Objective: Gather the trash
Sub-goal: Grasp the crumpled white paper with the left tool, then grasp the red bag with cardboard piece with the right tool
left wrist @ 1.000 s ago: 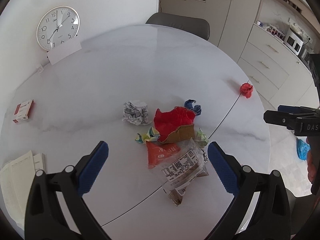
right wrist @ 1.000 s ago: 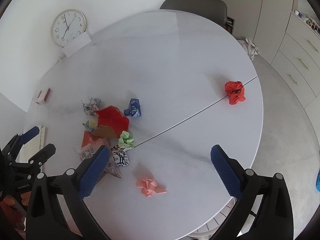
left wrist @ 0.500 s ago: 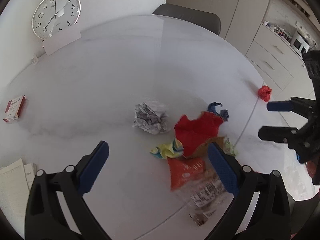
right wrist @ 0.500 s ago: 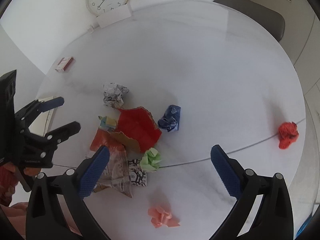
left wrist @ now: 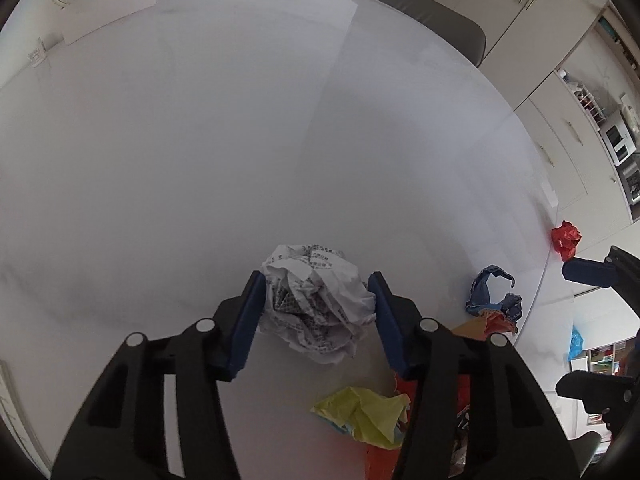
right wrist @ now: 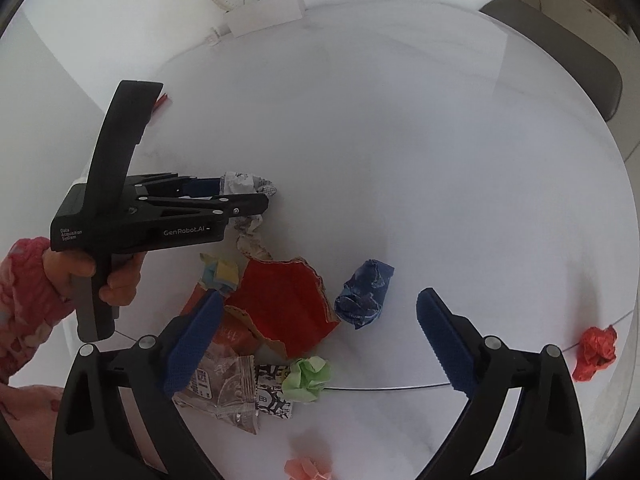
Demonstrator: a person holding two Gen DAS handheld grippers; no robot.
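Left tool (left wrist: 316,302) closing around crumpled printed paper ball (left wrist: 316,300) on white table (left wrist: 200,160), right tool (right wrist: 316,336) spread wide above red cardboard scrap (right wrist: 286,306)

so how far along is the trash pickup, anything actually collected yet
Nothing looks collected yet; no bin shows. In hand: the left gripper is closing its jaws around the crumpled printed paper ball, which still rests on the white table. The right gripper hangs open above the pile. Left: the red cardboard piece, blue wad, green wad, pink wad, clear wrapper and the far red wad.
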